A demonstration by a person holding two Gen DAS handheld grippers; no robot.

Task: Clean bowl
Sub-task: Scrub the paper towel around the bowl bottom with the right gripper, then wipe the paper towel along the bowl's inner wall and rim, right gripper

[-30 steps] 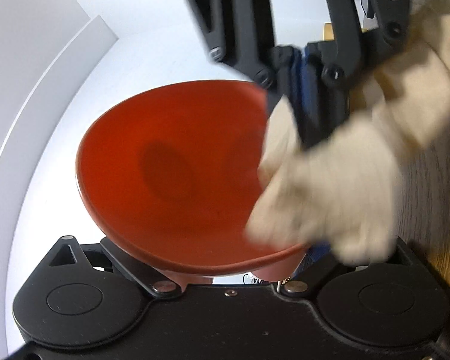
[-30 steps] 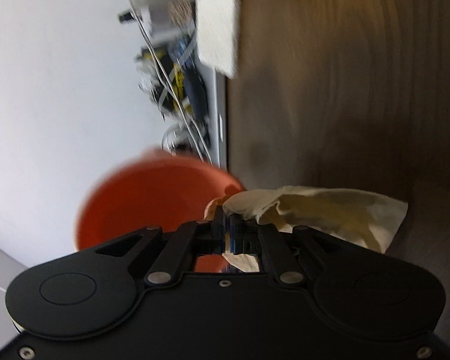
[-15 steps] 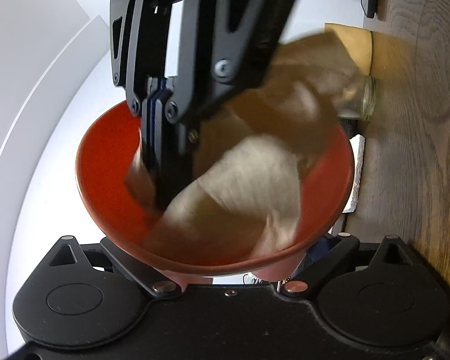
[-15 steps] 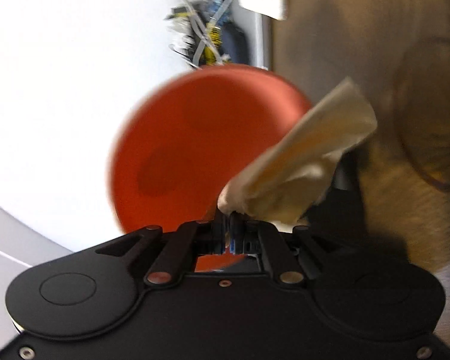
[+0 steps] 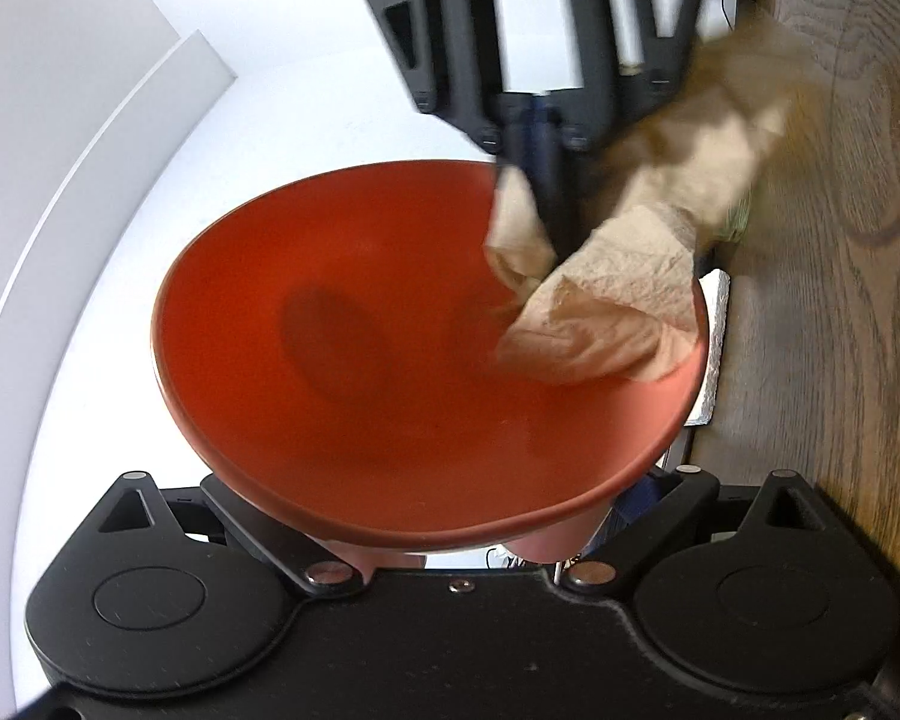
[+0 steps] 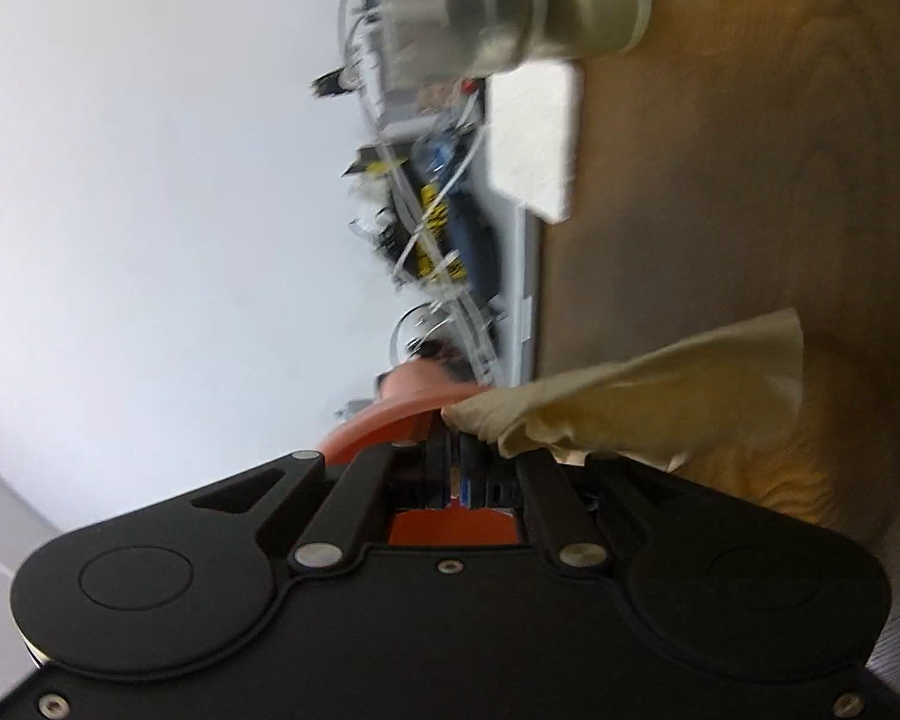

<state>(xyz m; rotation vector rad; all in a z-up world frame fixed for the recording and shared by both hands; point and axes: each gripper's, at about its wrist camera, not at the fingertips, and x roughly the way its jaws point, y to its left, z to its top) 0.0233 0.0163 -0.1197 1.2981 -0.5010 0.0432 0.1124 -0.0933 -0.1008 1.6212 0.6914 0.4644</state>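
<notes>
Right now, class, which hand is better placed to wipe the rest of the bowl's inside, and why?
The right. Its tool is shut on the paper towel, which already lies against the inner wall of the red bowl. The left tool is occupied gripping the bowl's near rim, holding it tilted.

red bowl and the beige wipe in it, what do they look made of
Red bowl: probably plastic or matte-glazed ceramic; smooth, even colour with a soft dull sheen and a thin rim. The look leaves it open.
Beige wipe: likely paper towel; crinkled, finely textured surface that folds limply where the right gripper pinches it. Thin cloth is possible.
</notes>
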